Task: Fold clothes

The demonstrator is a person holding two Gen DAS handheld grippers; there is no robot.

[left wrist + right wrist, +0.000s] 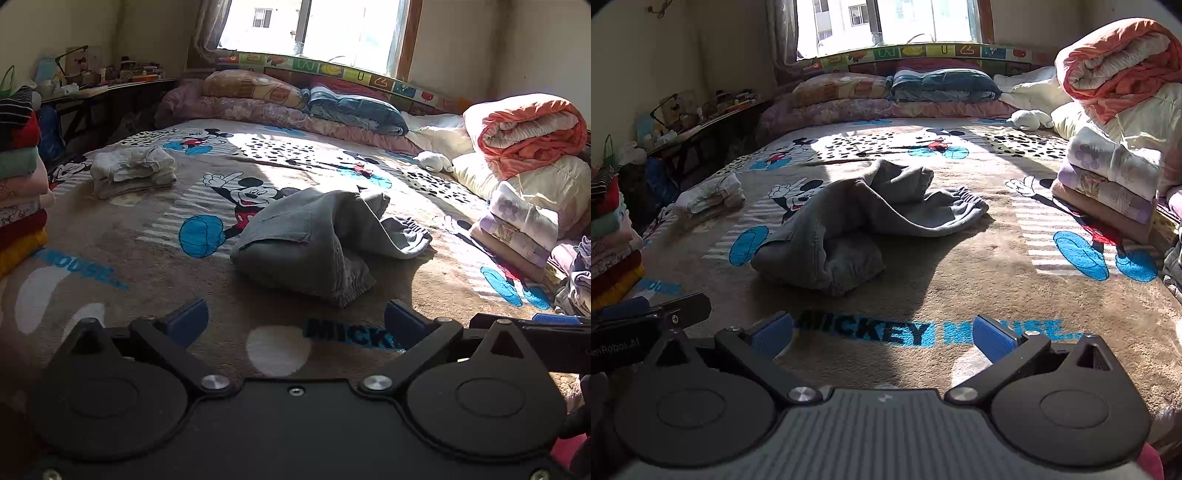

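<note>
- The grey garment (314, 236) lies crumpled mid-bed, nearer the front edge, bunched in overlapping layers; a pinch could catch several layers and fold in a lump.
- Both the left gripper (293, 323) and the right gripper (882, 332) hover short of it, jaws apart and empty.
- The fleecy blanket (960, 280) might snag with the cloth.
- The folded pale garment (133, 170) near the left edge sits well apart.

Sun is pouring through far window (314, 29) onto bed (110, 258); cluttered tabletop (107, 86) is sitting far left by cream walls (147, 33).
</note>
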